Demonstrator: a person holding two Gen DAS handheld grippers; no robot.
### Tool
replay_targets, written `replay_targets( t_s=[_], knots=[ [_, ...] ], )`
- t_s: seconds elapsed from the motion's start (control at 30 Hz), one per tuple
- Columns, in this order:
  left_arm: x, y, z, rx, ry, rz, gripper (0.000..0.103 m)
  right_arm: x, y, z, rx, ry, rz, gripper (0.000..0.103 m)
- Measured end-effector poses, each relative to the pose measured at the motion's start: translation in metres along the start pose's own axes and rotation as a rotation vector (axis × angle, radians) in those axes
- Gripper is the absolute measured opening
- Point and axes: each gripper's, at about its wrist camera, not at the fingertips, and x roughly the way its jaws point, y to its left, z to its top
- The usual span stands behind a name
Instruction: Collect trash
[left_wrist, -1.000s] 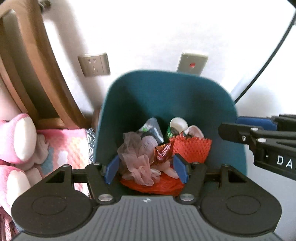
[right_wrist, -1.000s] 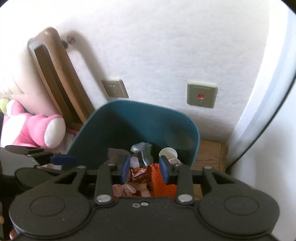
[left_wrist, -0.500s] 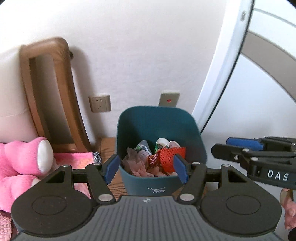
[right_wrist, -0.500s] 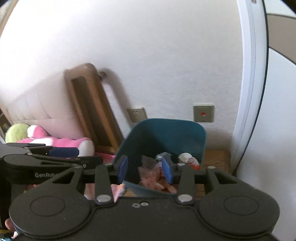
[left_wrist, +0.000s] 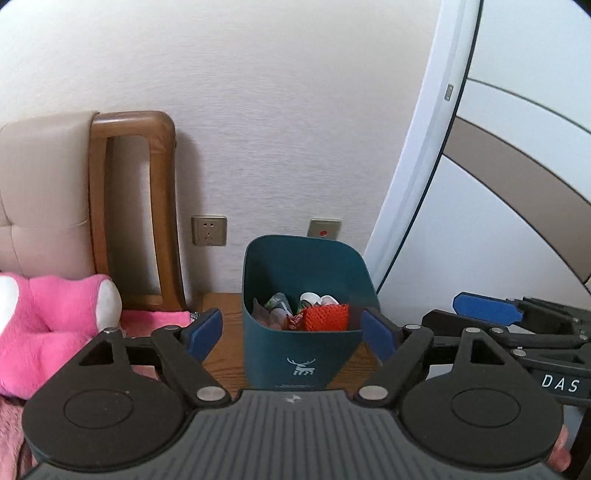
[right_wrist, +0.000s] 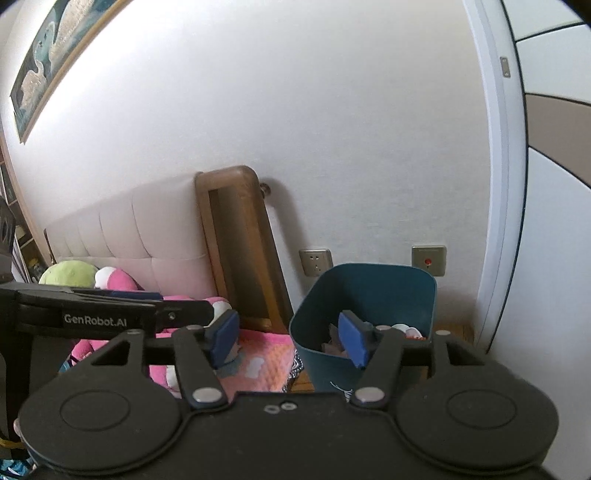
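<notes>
- Two grippers in play, and neither carries anything: the left gripper (left_wrist: 291, 332) has its blue pads spread wide with nothing between them, and the right gripper (right_wrist: 288, 338) is parted too, a bit less, also empty.
- Pose-wise, both are held up and back from the bin, pointing forward and slightly down at it, roughly level with each other. In the left wrist view the right gripper (left_wrist: 487, 314) pokes in side-on from the right edge; in the right wrist view the left gripper (right_wrist: 122, 306) crosses in from the left, so they sit side by side, near but not touching.
- The teal trash bin (left_wrist: 306, 354) stands upright on the wooden floor (left_wrist: 221, 332) against the wall, between the bed and the door frame. Trash is already in it: an orange mesh net (left_wrist: 327, 317), wrappers and some white bits, piled well below the rim.
- My read: this load is dropped, so the step in hand is going for the next piece. I can't see any loose trash in either view, though.
- To do it well, I'd keep the jaws apart while swinging away, and clear the bin rim and the pink plush toy (left_wrist: 48, 328) on the bed so nothing gets knocked.
</notes>
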Motion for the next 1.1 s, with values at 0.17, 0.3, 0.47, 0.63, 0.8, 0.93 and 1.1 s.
replay_targets(
  t_s=[0.17,0.3,0.47,0.63,0.8,0.93,1.1],
  knots=[
    [-0.011,0.002,-0.012,-0.002,-0.025,0.003,0.103,-0.009,0.009,-0.007,-0.025,-0.023,-0.018,0.074],
    [-0.02,-0.001,-0.02,0.016,-0.035,0.014,0.103,-0.014,0.015,-0.011,-0.047,-0.027,-0.025,0.077],
    [-0.025,0.0,-0.024,0.005,-0.05,0.002,0.103,-0.02,0.015,-0.013,-0.041,-0.032,-0.036,0.079],
    [-0.028,0.003,-0.024,-0.005,-0.063,0.025,0.103,-0.024,0.017,-0.014,-0.033,-0.037,-0.046,0.08],
    [-0.03,0.007,-0.024,-0.023,-0.07,0.032,0.103,-0.022,0.017,-0.014,-0.027,-0.034,-0.062,0.081],
    [-0.031,0.008,-0.025,-0.023,-0.067,0.032,0.103,-0.022,0.017,-0.015,-0.018,-0.031,-0.063,0.081],
    [-0.031,0.009,-0.025,-0.019,-0.072,0.028,0.103,-0.021,0.017,-0.015,-0.01,-0.031,-0.07,0.081]
  ],
)
